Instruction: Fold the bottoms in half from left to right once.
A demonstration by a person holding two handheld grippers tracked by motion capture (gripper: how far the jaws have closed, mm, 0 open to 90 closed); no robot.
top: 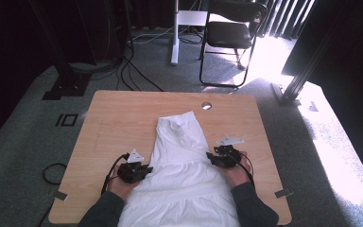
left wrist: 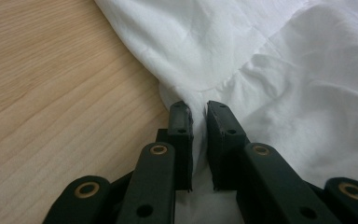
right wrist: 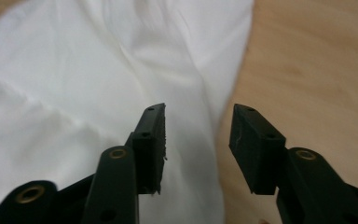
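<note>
White garment (top: 184,175) spread mid-table, left edge pinched by left gripper (left wrist: 198,114), right gripper (right wrist: 198,122) spread over right edge, bare table (top: 118,118) kept either side.

No readable text, label, brand or number appeared on white garment (top: 179,161), wooden table (top: 123,118) or black jaws (brass rivets plain, unmarked). Nothing legible on chair (top: 229,33) either.

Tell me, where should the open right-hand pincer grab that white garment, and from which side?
Probably at the side hem, coming in level from the bare wood. The white garment lies flat on the table, so only its edge gives the jaws something to pinch. The right gripper stands open astride that edge, and the left gripper is pinching the opposite edge the same way.
</note>
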